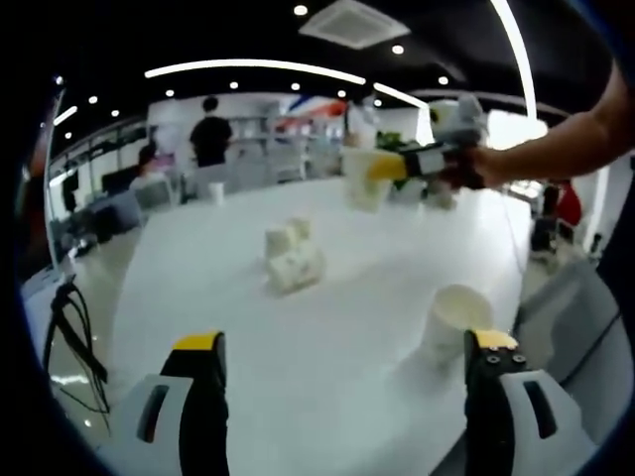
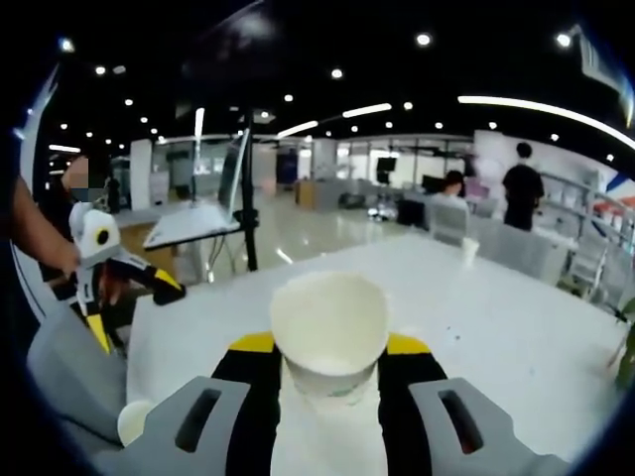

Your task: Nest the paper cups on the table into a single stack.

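Held above the white table [image 1: 198, 297], a white paper cup [image 2: 329, 327] sits between the yellow-tipped jaws of my right gripper [image 2: 329, 345], which is shut on it. From the left gripper view the same cup [image 1: 363, 178] and right gripper [image 1: 385, 167] hang over the table's far side. My left gripper [image 1: 347, 347] is open and holds nothing. An upright cup [image 1: 456, 319] stands just beyond its right jaw. Several cups [image 1: 293, 256] lie in a cluster at mid-table. The left gripper [image 2: 134, 309] also appears at the left of the right gripper view, with a cup [image 2: 134, 421] below it.
A lone cup [image 1: 216, 190] stands near the table's far edge, also visible as the small cup [image 2: 469, 248]. A person's arm [image 1: 556, 139] reaches in from the right. A tripod with cables [image 1: 69, 327] stands off the table's left side. People and desks fill the background.
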